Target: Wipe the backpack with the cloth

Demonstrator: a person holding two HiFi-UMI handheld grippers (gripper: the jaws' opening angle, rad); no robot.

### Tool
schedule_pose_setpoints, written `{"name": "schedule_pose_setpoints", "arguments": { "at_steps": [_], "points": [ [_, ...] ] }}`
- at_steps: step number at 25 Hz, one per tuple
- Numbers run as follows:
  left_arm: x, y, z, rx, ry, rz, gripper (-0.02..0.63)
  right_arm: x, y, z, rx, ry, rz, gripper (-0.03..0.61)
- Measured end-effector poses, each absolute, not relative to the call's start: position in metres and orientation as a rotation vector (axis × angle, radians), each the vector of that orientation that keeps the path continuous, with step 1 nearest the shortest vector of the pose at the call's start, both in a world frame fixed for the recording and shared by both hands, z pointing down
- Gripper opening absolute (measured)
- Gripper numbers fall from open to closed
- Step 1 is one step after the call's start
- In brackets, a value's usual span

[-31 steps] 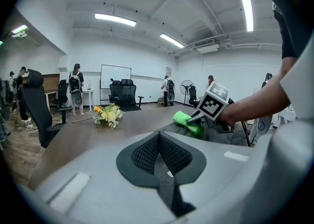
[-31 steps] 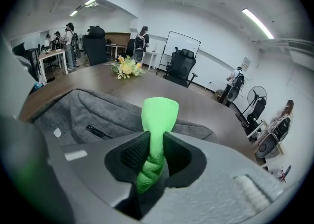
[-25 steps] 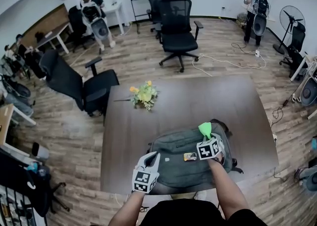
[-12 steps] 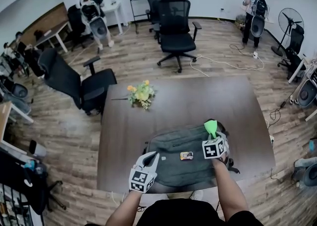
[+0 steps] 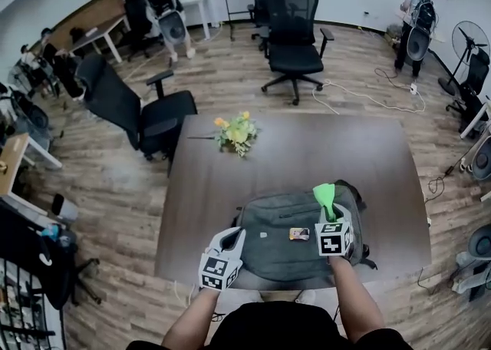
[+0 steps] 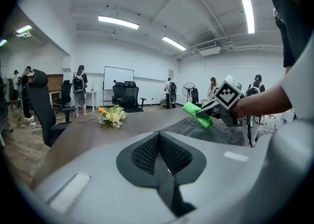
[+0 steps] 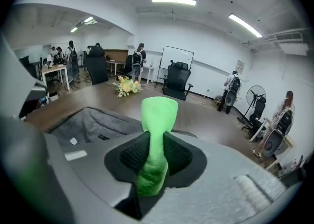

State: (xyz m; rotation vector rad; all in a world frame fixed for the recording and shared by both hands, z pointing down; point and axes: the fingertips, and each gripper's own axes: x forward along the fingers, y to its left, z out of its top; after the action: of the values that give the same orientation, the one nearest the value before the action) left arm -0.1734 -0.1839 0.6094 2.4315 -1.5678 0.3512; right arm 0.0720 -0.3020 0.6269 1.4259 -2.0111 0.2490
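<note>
1. A grey backpack (image 5: 288, 249) lies flat on the near end of a dark wooden desk (image 5: 322, 149), close to the person.
2. The right claw (image 5: 327, 210) is clamped on a bright green cloth (image 5: 324, 195). The cloth sticks out past the jaws, above the backpack's right end.
3. The left claw (image 5: 234, 239) has its jaws pressed together with nothing between them. It sits at the backpack's left edge.
4. A bunch of yellow flowers (image 5: 236, 132) lies further along the desk, well apart from the backpack.
5. Black office chairs (image 5: 295, 30) stand on the wooden floor beyond.
</note>
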Motion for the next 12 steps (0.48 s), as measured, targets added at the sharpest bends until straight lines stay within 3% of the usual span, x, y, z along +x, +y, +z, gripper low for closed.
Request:
{"name": "schedule_pose_setpoints", "arguments": {
  "at_steps": [12],
  "points": [
    [-0.21,-0.146,0.62,2.239,-1.71,0.326,0.018,-0.067,-0.245,0.651,1.046,-2.289,0.345,0.087]
  ]
}}
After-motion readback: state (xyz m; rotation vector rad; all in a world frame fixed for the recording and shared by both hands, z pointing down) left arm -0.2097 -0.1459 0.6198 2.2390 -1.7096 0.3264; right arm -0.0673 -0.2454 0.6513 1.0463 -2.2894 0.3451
